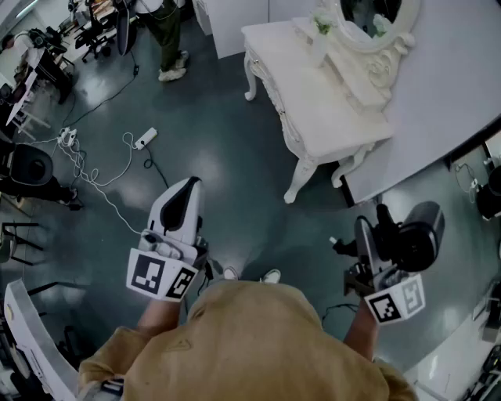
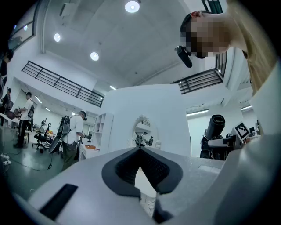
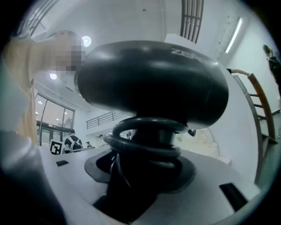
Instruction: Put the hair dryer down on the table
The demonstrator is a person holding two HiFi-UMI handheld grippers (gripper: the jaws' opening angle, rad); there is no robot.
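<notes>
In the head view the black hair dryer (image 1: 416,235) is up in the air at the right, with my right gripper (image 1: 374,244) shut on its handle. The right gripper view shows the dryer's round black body (image 3: 153,83) just above the jaws. Its handle, wrapped in coiled cord (image 3: 145,143), is clamped between them in my right gripper (image 3: 145,173). At the left, my left gripper (image 1: 182,205) points forward, shut and holding nothing. Its dark pads (image 2: 151,169) meet at the tip of the left gripper (image 2: 140,149). The white dressing table (image 1: 329,117) stands ahead, beyond both grippers.
An oval mirror (image 1: 376,23) tops the dressing table against a white wall. A power strip (image 1: 145,139) and white cables (image 1: 94,176) lie on the dark floor to the left. A person (image 1: 168,39) stands at the far end, near chairs and desks.
</notes>
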